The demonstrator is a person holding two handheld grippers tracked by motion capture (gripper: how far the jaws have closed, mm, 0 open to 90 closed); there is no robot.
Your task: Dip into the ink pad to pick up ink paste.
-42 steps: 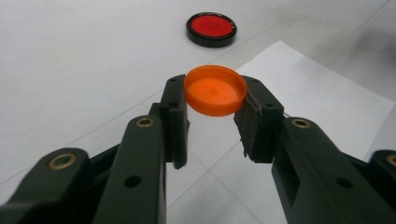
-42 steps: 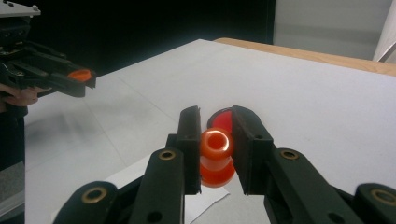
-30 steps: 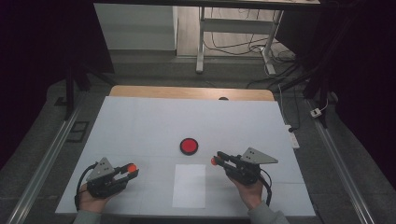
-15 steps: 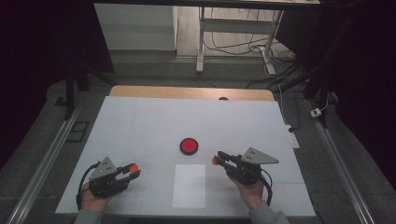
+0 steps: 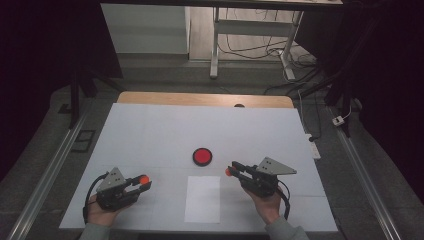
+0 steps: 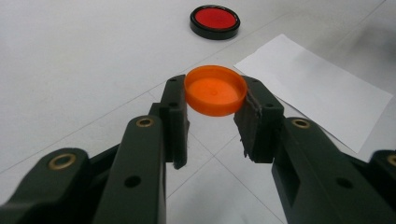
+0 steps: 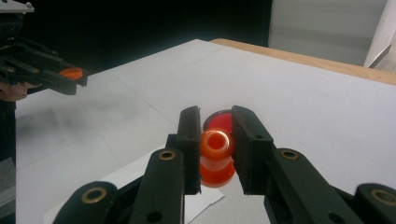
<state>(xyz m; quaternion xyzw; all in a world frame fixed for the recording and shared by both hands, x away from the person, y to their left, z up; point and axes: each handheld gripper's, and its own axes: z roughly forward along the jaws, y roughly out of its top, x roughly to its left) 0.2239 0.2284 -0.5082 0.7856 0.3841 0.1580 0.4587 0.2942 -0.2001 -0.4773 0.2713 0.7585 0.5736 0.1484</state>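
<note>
- Against the picture a second ago, the left gripper (image 5: 141,181) sits a little lower and nearer the person; the right gripper (image 5: 231,170) has barely shifted; both loads look secure, so joining them is likely next
- Left jaws clamp the orange cap (image 6: 215,90) by its rim, above the table (image 5: 150,130); right jaws pinch the small orange bottle (image 7: 215,145)
- The right gripper view shows the bottle's neck; the high view places the red disc (image 5: 202,156) and paper sheet (image 5: 202,199) between the grippers
</note>
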